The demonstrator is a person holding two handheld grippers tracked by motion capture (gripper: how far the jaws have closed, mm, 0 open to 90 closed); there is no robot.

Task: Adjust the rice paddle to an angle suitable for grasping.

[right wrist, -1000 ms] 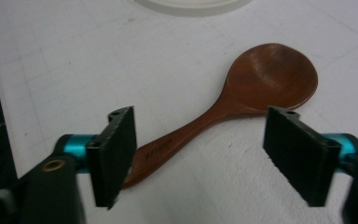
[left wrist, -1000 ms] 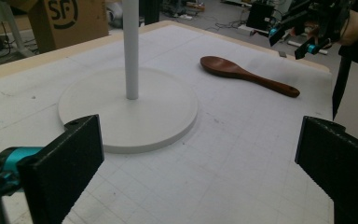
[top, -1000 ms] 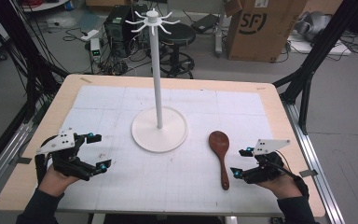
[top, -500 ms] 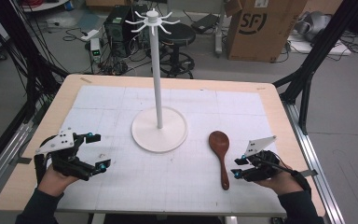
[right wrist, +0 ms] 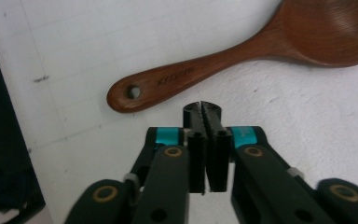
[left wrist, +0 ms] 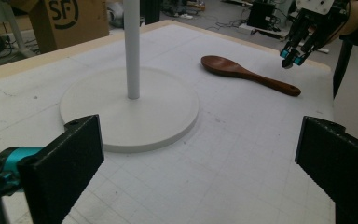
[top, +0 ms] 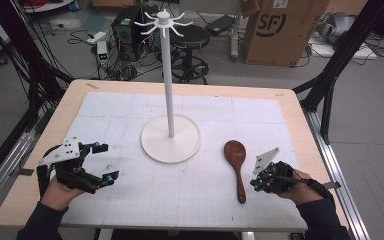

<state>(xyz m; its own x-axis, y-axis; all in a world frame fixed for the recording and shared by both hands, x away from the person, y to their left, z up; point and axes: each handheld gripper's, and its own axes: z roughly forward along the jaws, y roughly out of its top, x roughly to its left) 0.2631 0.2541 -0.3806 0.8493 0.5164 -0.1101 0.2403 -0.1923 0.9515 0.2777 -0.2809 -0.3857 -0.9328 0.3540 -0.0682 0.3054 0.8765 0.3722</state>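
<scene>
A brown wooden spoon [top: 237, 165] lies on the white mat, bowl toward the stand, its handle with a hole [right wrist: 133, 91] pointing to the table's front. My right gripper [top: 254, 185] hovers just right of the handle's end, tilted down, its jaws pressed together with nothing between them [right wrist: 203, 108]. My left gripper [top: 105, 162] rests at the front left with its jaws wide apart [left wrist: 196, 154], facing the white stand [left wrist: 129, 107] and the spoon [left wrist: 247, 74]. The right gripper [left wrist: 292, 59] hangs over the handle in the left gripper view.
The white stand [top: 170, 137] has a round base, a tall pole and hooks on top [top: 163, 20]. The mat [top: 180, 195] covers most of the wooden table. Beyond the table are a cardboard box [top: 275, 30], a stool and cables.
My right gripper has tipped downward and moved closer to the spoon's handle end. The left gripper has stayed put.
</scene>
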